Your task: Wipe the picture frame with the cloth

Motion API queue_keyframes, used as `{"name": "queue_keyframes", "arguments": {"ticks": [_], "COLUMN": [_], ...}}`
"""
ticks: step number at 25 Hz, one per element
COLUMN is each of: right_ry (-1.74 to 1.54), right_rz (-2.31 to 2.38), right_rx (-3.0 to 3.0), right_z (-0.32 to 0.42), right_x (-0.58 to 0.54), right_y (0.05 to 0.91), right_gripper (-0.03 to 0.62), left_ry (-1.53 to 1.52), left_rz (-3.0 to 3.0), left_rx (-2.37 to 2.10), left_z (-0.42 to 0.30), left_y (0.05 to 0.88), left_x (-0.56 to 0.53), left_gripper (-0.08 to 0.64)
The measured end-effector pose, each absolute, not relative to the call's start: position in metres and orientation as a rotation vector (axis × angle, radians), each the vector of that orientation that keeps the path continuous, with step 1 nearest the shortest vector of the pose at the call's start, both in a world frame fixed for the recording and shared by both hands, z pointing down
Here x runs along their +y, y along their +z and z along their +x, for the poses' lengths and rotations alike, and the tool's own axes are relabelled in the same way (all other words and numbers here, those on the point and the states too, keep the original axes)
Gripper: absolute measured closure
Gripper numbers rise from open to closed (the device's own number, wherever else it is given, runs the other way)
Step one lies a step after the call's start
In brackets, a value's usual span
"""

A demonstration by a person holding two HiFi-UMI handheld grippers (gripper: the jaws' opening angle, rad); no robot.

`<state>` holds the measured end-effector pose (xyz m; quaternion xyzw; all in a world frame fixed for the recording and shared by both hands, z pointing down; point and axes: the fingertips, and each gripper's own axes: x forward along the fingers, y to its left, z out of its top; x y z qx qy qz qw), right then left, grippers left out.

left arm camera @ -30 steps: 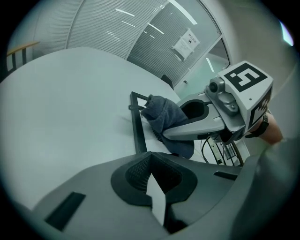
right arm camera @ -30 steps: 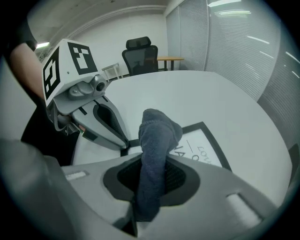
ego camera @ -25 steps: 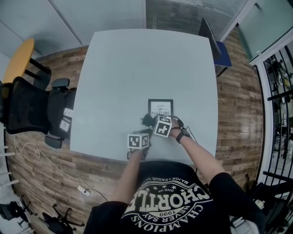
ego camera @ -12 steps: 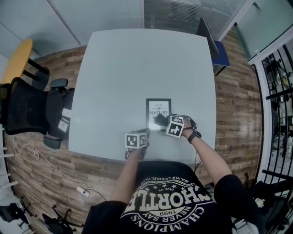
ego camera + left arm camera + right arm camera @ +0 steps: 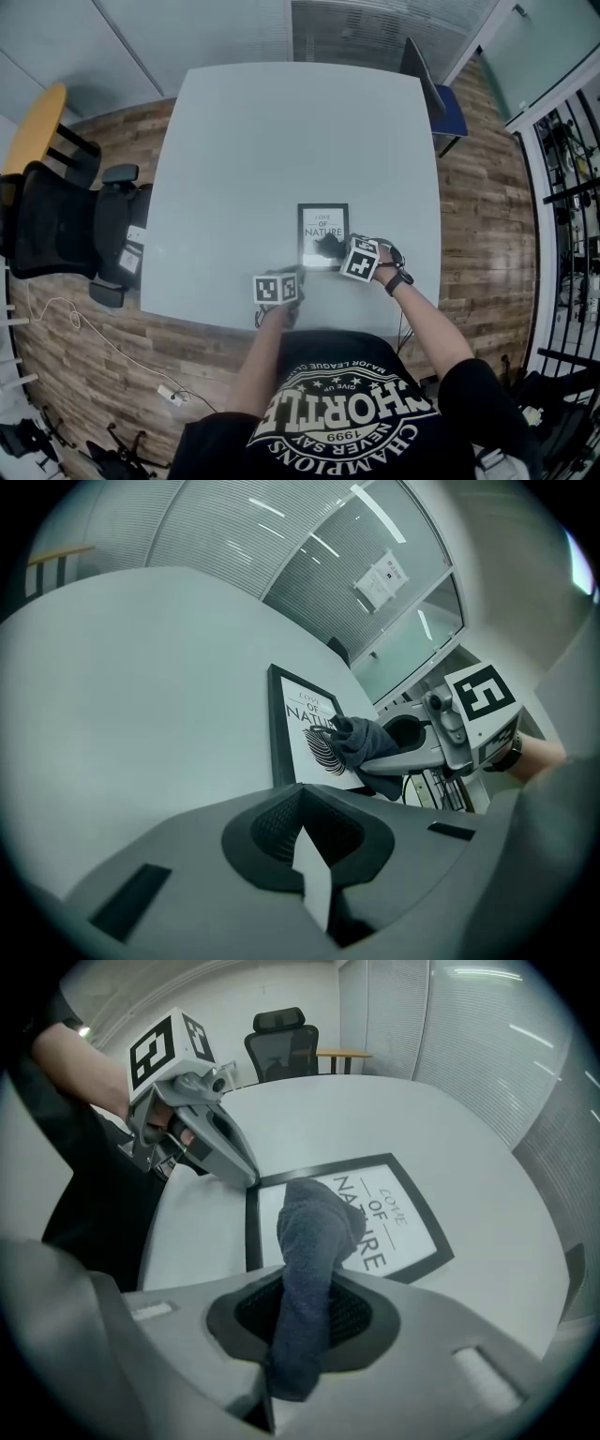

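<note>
Right gripper view: the right gripper point(image 5: 335, 250) is clamped on the dark cloth point(image 5: 314, 1232), whose bunched end presses on the picture frame point(image 5: 412, 1218) (flat, print up). The left gripper point(image 5: 249, 1178), jaws together, touches the frame's corner. The pale table point(image 5: 375, 1110) is otherwise bare, with an office chair point(image 5: 281, 1040) and blinds point(image 5: 422, 1026) beyond.

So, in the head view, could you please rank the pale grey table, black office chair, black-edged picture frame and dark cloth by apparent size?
1. pale grey table
2. black office chair
3. black-edged picture frame
4. dark cloth, clearly smallest
</note>
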<state>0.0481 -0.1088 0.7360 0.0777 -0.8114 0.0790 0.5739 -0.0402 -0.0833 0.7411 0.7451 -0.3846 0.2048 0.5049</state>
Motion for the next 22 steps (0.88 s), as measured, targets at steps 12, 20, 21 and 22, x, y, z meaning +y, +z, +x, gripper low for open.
{"name": "queue_keyframes", "arguments": {"ticks": [12,20,21,22], "right_ry": [0.089,0.089,0.091,0.098], "right_rz": [-0.020,0.027,0.038,0.053], "right_rx": [-1.951,-1.868,-1.855,-1.848], "right_z": [-0.043,0.012,0.023,0.033], "right_x": [-0.091,-0.092,-0.091,-0.091], "right_y": [0.740,0.745,0.745,0.745], "right_gripper": [0.520,0.518,0.518,0.518], "left_ry": [0.459,0.476,0.478,0.480], "left_rz": [1.790,1.802,1.804,1.804], "left_rx": [-0.930,-0.932,-0.932,-0.933], "left_z": [-0.041,-0.044,-0.044,-0.045], "left_y": [0.741,0.740,0.740,0.740], "left_x": [-0.083,-0.082,-0.081,-0.081], "left_gripper": [0.565,0.565,0.565,0.565]}}
